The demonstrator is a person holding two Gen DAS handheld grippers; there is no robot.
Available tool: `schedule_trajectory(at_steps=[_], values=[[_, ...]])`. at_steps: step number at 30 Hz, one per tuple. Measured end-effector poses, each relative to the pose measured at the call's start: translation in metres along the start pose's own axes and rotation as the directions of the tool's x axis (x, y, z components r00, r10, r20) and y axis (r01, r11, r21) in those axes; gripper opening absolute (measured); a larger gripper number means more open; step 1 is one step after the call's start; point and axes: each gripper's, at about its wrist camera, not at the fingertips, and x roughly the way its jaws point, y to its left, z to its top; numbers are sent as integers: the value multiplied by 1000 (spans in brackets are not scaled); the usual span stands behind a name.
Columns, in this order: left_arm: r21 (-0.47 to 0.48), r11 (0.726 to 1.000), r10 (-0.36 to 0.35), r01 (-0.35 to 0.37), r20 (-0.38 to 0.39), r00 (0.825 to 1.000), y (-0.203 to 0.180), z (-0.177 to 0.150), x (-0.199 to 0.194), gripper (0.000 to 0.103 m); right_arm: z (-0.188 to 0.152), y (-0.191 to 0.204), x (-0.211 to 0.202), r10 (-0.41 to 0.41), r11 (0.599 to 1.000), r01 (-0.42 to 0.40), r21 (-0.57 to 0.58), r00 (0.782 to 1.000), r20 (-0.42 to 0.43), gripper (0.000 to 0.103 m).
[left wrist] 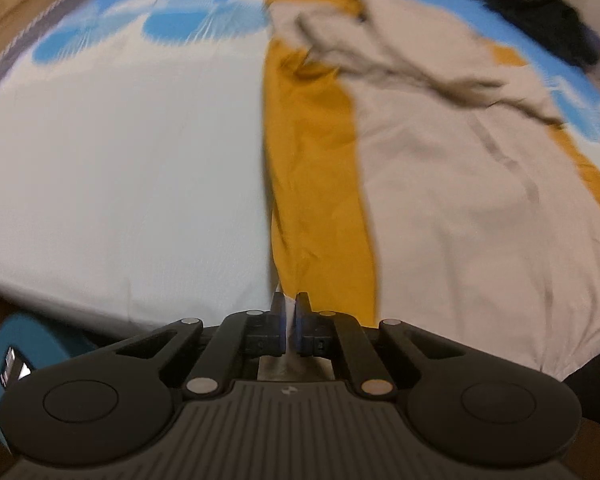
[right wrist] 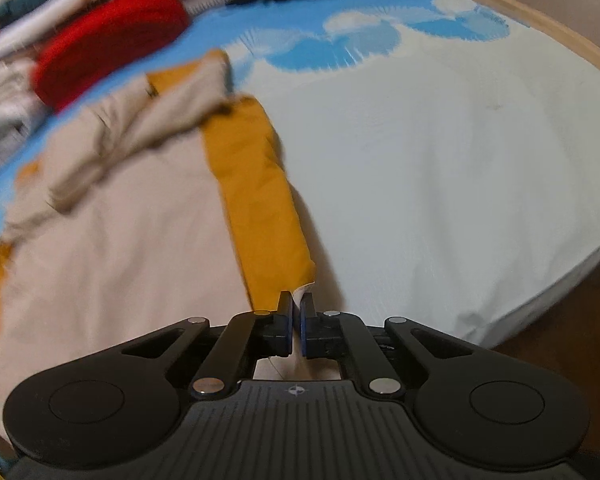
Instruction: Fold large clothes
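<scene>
A large beige garment with mustard-yellow side panels (left wrist: 440,168) lies spread on the bed, its hem toward me and its sleeves crumpled at the far end. My left gripper (left wrist: 289,300) is shut on the hem at the garment's left edge. In the right wrist view the same garment (right wrist: 132,216) lies to the left, with its yellow panel (right wrist: 260,200) running up from the fingers. My right gripper (right wrist: 298,300) is shut on the hem by that yellow panel. Both views are motion-blurred.
The bed (left wrist: 120,168) has a white sheet with blue cloud print at the far end. A red folded item (right wrist: 108,40) and piled clothes (right wrist: 4,92) lie at the head of the bed. Dark clothes (left wrist: 548,28) lie far right. A wooden bed frame (right wrist: 540,28) edges the mattress.
</scene>
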Motion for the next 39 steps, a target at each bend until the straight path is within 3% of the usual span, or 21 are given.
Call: schedule_trajectory(at_steps=[3, 8, 16, 21, 24, 27, 32, 34, 37, 39], values=[[31, 998, -53, 51, 72, 996, -2, 10, -37, 3, 15, 2, -31, 97, 995, -99, 21, 993, 73, 2], [39, 988, -153, 149, 159, 975, 5, 26, -97, 2, 38, 5, -84, 234, 971, -239, 7, 954, 187, 2], [68, 950, -312, 304, 235, 921, 21, 15, -185, 2, 52, -6, -162, 366, 930, -363, -60, 896, 250, 2], [22, 926, -368, 377, 275, 888, 43, 7, -209, 2, 45, -33, -206, 403, 912, -406, -54, 868, 289, 1], [-22, 921, -370, 390, 271, 888, 53, 19, -187, 2, 48, -50, -207, 403, 907, -421, -6, 866, 297, 1], [-93, 912, -365, 399, 255, 895, 62, 42, -144, 2, 58, -55, -182, 372, 917, -397, 36, 884, 282, 1], [-214, 898, -342, 384, 208, 916, 73, 99, -46, 2, 93, -38, -106, 329, 933, -352, 72, 918, 220, 1], [-286, 876, -343, 389, 201, 918, 79, 117, -11, 5, 113, -27, -69, 305, 941, -327, 89, 932, 194, 1], [-386, 844, -305, 372, 225, 926, 91, 126, 24, 12, 139, -17, -21, 241, 951, -269, 155, 954, 178, 8], [-445, 834, -288, 326, 152, 945, 97, 125, 41, 15, 148, -18, -2, 159, 961, -201, 191, 964, 213, 14]])
